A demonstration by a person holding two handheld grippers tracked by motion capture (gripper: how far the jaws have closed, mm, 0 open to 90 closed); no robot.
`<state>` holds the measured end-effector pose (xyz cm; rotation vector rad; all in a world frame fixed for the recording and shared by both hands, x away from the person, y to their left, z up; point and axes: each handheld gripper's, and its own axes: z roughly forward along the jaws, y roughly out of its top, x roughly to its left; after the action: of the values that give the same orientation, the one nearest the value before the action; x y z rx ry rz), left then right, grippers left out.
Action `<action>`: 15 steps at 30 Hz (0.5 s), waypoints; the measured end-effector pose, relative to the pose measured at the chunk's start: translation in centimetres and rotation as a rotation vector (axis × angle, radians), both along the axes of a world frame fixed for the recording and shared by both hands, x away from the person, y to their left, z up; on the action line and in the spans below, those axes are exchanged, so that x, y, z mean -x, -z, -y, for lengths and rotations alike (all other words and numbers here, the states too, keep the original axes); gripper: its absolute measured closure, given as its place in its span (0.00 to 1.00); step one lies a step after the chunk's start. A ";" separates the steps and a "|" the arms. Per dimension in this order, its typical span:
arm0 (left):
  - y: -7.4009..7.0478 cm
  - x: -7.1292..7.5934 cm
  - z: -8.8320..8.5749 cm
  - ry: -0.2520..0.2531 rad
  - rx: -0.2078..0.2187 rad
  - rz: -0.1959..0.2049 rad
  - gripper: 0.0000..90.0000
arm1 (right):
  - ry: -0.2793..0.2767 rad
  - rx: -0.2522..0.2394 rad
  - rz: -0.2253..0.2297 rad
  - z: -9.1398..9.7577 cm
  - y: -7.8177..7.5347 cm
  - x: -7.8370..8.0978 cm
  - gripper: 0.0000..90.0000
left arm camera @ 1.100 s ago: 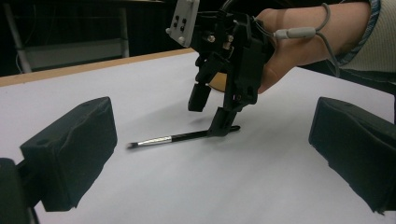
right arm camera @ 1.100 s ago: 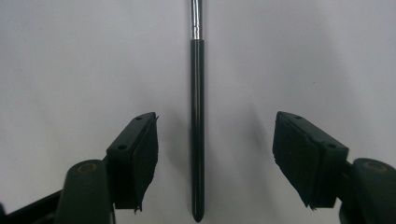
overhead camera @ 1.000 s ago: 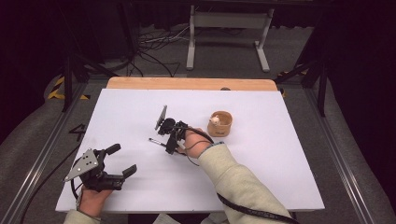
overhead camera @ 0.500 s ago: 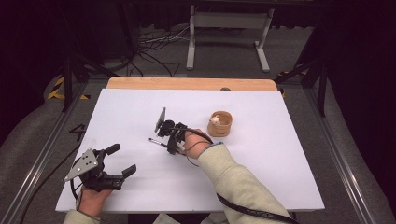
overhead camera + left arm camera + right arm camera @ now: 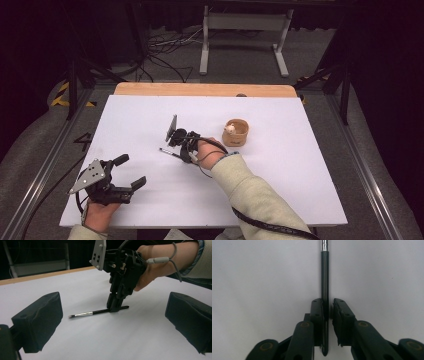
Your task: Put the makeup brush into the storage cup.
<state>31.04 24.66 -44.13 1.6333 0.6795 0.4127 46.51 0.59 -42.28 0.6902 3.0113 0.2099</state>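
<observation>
Brush: a thin make-up brush [image 5: 98, 312] with a black handle and silver ferrule lay flat on the white table [image 5: 300, 175], a little left of its middle; I saw its bristle tip pointing toward the table's left.
Right gripper: my right gripper [image 5: 115, 307] stood over the handle end, pointing steeply down; its jaws had just been closing and sat nearly together on the black handle, which ran up between them in the right gripper view [image 5: 325, 285]. The left pad [image 5: 317, 315] touched the handle; a sliver of gap remained at the right pad.
Left gripper: my left gripper [image 5: 131, 172] hovered near the table's front-left corner, well apart from the brush, jaws wide apart with nothing between them.
Right hand: the person's hand [image 5: 210, 154] and pale sleeve [image 5: 255, 195] reached in from the front edge; a grey cable looped round the wrist.
Cup: a small tan cup [image 5: 236, 132] holding something white stood just right of the right hand, clear of the brush.
Obstruction: I found no object lying between the brush and either gripper; the surface around the brush was bare.
Background: a wooden strip [image 5: 205, 90] edged the table's far side; beyond it were floor cables [image 5: 165, 45] and a grey metal stand [image 5: 240, 30].
</observation>
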 end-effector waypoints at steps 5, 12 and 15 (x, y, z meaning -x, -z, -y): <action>0.0 0.0 0.0 0.003 -0.001 -0.001 0.02 | -0.004 -0.001 0.000 0.0 0.0 -0.1 0.92; 0.0 -0.1 0.0 0.004 -0.001 0.001 0.02 | -0.011 0.006 0.001 -0.1 0.0 0.0 0.93; 0.1 -0.1 0.0 0.004 -0.004 -0.002 0.02 | -0.017 0.005 0.001 -0.1 0.0 0.0 0.93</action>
<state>31.10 24.68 -44.19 1.6382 0.6773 0.4099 46.55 0.67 -42.28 0.6642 3.0163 0.2040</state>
